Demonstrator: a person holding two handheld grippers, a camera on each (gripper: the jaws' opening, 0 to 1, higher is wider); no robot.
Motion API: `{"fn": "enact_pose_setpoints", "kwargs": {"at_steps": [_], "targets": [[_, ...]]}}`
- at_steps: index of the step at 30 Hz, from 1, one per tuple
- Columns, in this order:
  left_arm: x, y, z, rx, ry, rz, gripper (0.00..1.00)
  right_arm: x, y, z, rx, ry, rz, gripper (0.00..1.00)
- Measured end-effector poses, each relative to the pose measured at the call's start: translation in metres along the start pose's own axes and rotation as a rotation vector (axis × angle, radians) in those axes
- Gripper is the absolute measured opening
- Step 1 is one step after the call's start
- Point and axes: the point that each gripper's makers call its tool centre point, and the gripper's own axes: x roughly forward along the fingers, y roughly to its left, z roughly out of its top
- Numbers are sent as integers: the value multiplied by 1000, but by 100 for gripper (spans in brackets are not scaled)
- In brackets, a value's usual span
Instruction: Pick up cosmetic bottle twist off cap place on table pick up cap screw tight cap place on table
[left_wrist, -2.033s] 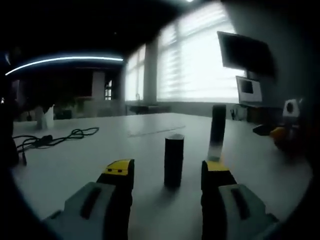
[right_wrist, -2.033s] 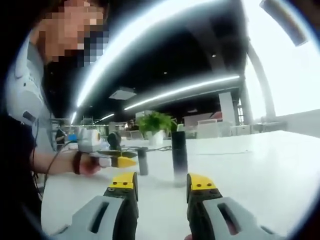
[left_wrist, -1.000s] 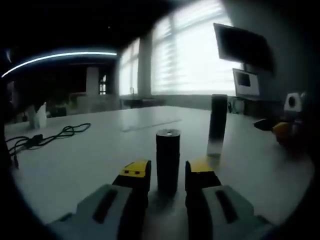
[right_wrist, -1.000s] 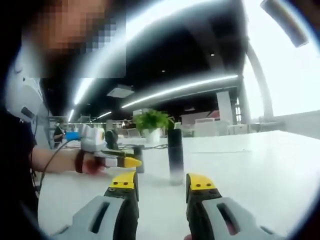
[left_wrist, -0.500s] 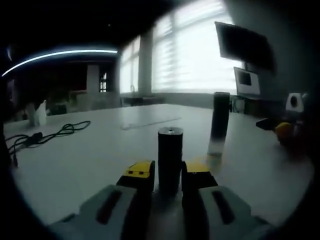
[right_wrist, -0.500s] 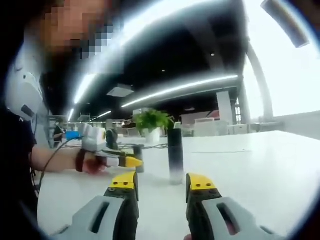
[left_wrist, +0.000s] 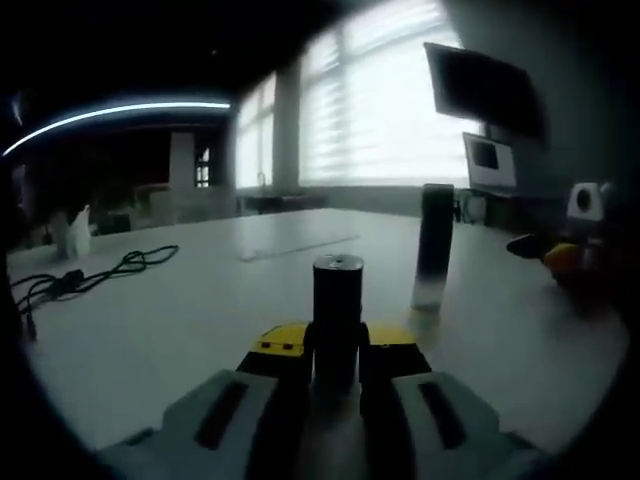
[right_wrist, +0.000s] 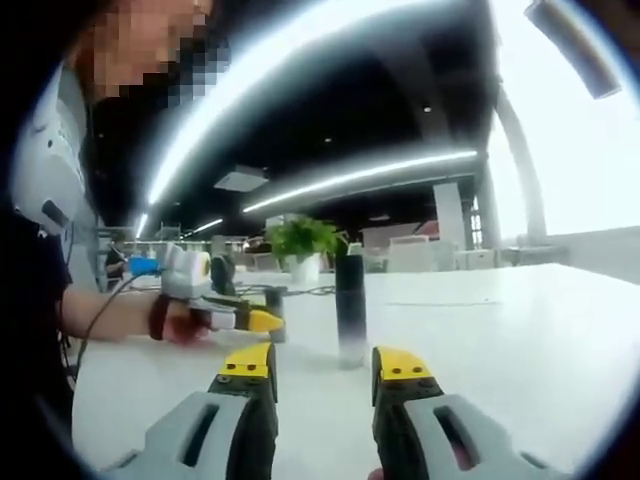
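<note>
Left tongs (left_wrist: 335, 352) squeezing the short dark cap (left_wrist: 337, 318), upright on the white tabletop (left_wrist: 180, 310). Tall cosmetic bottle (left_wrist: 434, 259) standing nearby, far from the edges. Right tongs (right_wrist: 324, 372) wide open, holding nothing.

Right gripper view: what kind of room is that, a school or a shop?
Probably neither: it looks like a big open office. There are long strip lights on the ceiling, a potted plant on a far desk, and, in the left gripper view, wall screens beside tall windows with blinds.
</note>
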Motion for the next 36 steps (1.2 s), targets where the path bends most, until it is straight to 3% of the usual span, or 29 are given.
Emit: {"fn": "enact_pose_setpoints", "kwargs": {"at_steps": [9,11,13,14,19,24,36], "targets": [[-10,-5,16,0,-62,-8,10,0,1,-1,-16,6,0,33],[-14,-7,23,68,-93,-9,9,0,0,-2,-20,8,-1,33],[-18,-8,23,51,-88,-12,9,0,0,-2,-22,9,-2,33],[-22,-14,28,12,-116,-43,9,0,0,-2,-23,10,-3,33],[-31,-21,23,-5,-85,-62,9,0,0,-3,-32,15,-3,33],[-39,-23,21,-15,-85,-70,9,0,1,-5,-48,24,1,33],[-71,-50,17,2,-108,-168,9,0,-1,-3,-41,16,-5,32]]}}
